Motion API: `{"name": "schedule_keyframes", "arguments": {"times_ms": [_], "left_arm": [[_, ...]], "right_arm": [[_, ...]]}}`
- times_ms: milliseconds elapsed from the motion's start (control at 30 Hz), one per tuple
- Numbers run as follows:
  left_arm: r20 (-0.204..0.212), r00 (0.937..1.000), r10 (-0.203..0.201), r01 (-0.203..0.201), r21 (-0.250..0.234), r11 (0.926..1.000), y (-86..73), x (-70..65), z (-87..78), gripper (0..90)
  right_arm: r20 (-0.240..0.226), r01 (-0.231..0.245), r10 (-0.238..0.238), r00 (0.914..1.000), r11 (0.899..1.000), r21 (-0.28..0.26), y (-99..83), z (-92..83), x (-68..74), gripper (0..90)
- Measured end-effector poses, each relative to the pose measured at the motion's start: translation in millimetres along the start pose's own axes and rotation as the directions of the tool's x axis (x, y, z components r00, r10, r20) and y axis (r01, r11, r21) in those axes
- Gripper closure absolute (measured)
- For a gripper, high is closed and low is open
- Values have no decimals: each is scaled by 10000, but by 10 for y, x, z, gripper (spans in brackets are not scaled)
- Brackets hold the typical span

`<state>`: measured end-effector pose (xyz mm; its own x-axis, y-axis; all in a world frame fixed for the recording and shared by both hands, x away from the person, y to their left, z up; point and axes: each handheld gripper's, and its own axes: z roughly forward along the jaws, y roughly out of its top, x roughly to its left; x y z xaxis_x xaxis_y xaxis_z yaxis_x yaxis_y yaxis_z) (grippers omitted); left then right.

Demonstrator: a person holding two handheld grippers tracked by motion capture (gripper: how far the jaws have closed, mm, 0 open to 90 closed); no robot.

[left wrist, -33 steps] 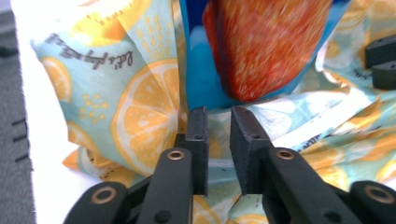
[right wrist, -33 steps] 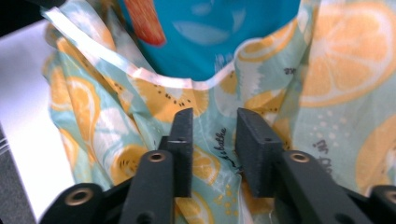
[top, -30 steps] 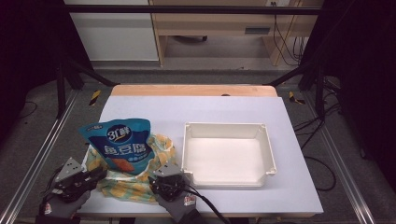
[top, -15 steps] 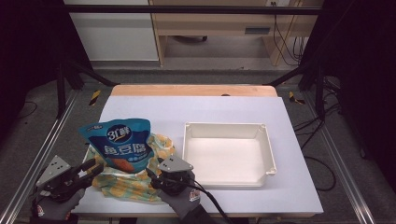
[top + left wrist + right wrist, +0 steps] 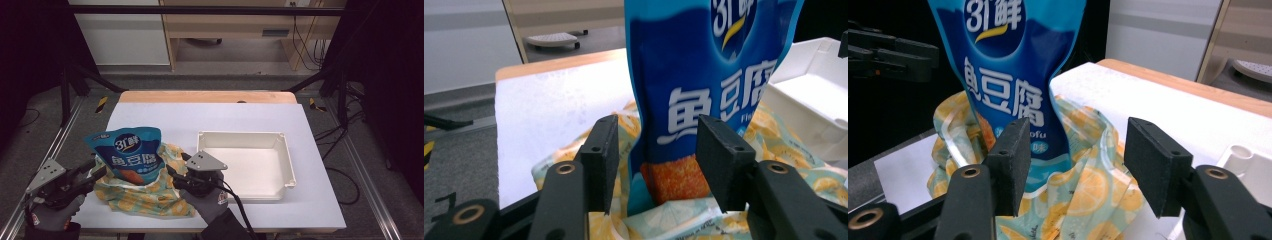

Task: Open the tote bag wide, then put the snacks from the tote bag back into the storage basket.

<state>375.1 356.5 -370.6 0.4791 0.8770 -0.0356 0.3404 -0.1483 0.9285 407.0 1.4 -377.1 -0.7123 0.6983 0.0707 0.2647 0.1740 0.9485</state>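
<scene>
A blue snack pouch (image 5: 131, 155) stands upright inside a yellow-and-teal orange-print bag (image 5: 145, 197) on the left front of the white table (image 5: 210, 120). My left gripper (image 5: 97, 172) hovers at the bag's left side. Its jaws have just been opening. In the left gripper view the left gripper (image 5: 656, 160) is open, with the blue pouch (image 5: 704, 75) just beyond the tips and no pad on it. My right gripper (image 5: 174, 172) is at the bag's right side. The right gripper (image 5: 1075, 160) is open too, its jaws just opened wider, and the print bag (image 5: 1083, 190) shows past them.
A shallow white tray (image 5: 280, 142) sits empty to the right of the bag, close to my right hand. The table's wooden far edge (image 5: 205, 96) and dark frame posts lie beyond. Bare white tabletop stretches behind the bag and the tray.
Both grippers have risen off the print bag and their jaws stand wider. The right one has moved most, up and slightly right. The blue pouch still stands in the bag.
</scene>
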Motion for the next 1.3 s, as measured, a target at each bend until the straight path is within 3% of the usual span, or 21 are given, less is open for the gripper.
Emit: {"name": "schedule_keyframes", "arguments": {"times_ms": [367,733,1000,1300], "left_arm": [[103,9999,131,-128,-267,9996,208,12,2,476],[-99,9999,114,-120,-616,9980,373,26,-7,458],[-193,9997,-135,118,-838,9964,464,88,-8,454],[-248,9997,-90,69,-846,9964,517,97,43,448]], "right_arm": [[-54,34,-35,10000,9996,-279,202,-73,-96,428],[-35,48,-50,10000,9983,-578,385,-76,-158,427],[-11,-94,94,10000,9981,-602,494,12,-211,427],[-22,-69,68,10000,9981,-610,563,148,-229,429]]}}
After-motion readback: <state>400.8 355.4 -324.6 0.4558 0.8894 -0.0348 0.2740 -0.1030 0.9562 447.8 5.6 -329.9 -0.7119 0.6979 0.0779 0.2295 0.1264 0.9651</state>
